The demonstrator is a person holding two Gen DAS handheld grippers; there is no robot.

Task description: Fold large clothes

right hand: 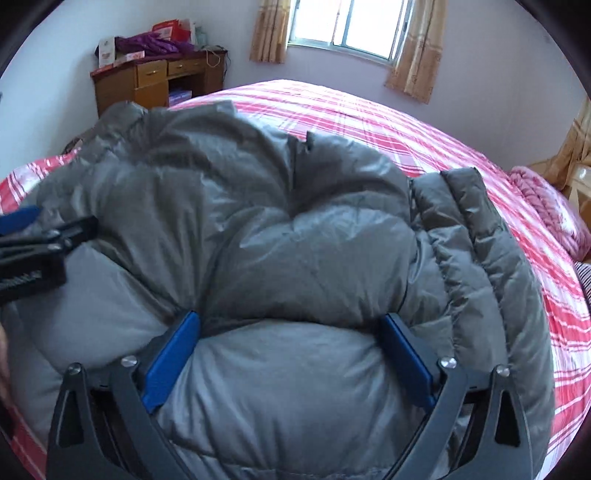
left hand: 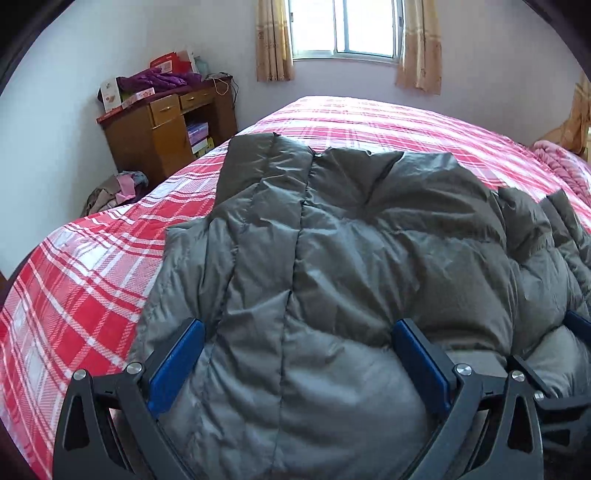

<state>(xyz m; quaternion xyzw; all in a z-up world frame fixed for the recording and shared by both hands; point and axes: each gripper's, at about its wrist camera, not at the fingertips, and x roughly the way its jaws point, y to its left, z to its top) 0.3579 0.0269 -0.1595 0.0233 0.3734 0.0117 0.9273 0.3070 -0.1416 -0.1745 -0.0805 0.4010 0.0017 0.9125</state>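
A puffy grey down jacket [left hand: 369,229] lies bunched on a bed with a red and white plaid sheet [left hand: 92,277]. My left gripper [left hand: 297,326] stands open wide low over the jacket's near part, and a quilted bulge fills the space between its blue pads. In the right wrist view the jacket [right hand: 258,184] shows a ribbed edge at the right. My right gripper [right hand: 291,319] is also open wide, astride a rounded fold of the jacket. The left gripper's blue fingertip [right hand: 22,218] shows at the left edge of that view, resting against the jacket.
A wooden desk [left hand: 166,129] piled with boxes and purple cloth stands by the far left wall. Clothes lie on the floor [left hand: 118,188] beside it. A curtained window [left hand: 343,26] is behind the bed. A pink blanket [left hand: 561,162] lies at the bed's right end.
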